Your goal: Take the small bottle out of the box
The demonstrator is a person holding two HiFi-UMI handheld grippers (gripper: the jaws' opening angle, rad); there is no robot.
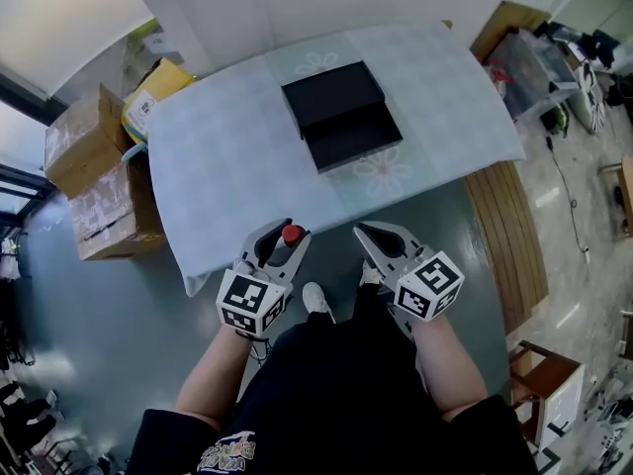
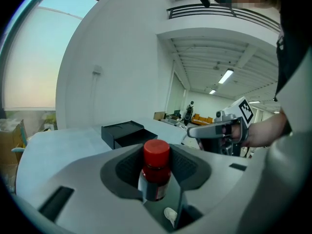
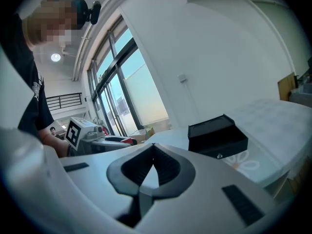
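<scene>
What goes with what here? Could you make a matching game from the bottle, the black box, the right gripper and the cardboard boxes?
Things:
1. bottle
2. black box
3. right gripper
4. cardboard boxes

Places or states:
A. on the floor beside the table
B. on the table
C. shut, with nothing in it
D. held in the left gripper

Pairs: 1-D, 2-B, 3-C, 4-A

Your small bottle (image 1: 293,234), red-capped with a dark body, stands upright, clamped between the jaws of your left gripper (image 1: 283,228), lower centre of the head view. The flat black box (image 1: 341,114) lies upper centre, well apart.
</scene>
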